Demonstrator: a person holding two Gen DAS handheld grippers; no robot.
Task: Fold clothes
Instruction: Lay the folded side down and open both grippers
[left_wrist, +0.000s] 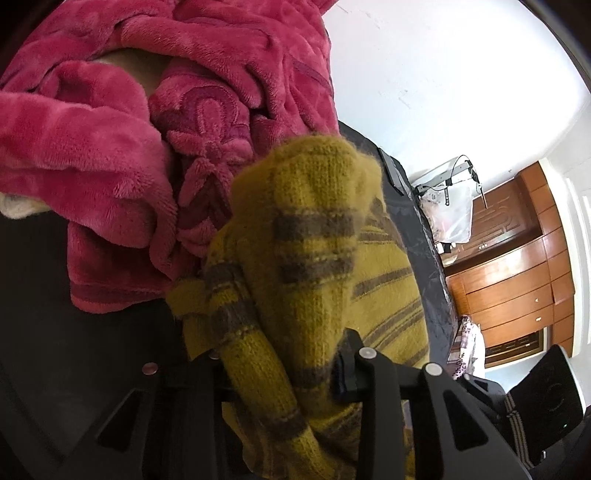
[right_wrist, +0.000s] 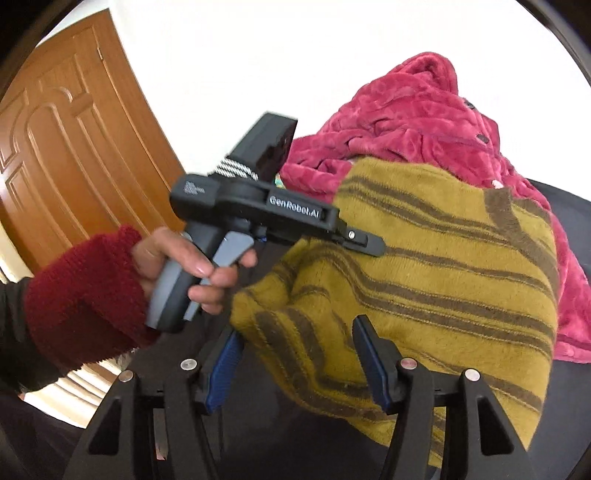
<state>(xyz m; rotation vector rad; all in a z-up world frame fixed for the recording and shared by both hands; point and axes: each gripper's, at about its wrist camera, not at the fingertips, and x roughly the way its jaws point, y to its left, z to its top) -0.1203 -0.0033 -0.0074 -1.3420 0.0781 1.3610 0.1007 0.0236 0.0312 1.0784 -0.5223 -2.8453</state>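
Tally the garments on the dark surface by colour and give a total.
Mustard-yellow with brown stripes: 1, the knit sweater
Pink-red: 1, the plush robe
Total: 2

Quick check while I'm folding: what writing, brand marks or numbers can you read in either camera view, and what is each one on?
"GenRobot.AI": raised lettering on the side of the left tongs, seen from the right wrist camera above the yellow striped sweater.
A small embossed logo on the rear of the same body: too blurred to read.
Left wrist view: no readable text; the bag and items by the wooden cupboard are too small to tell.
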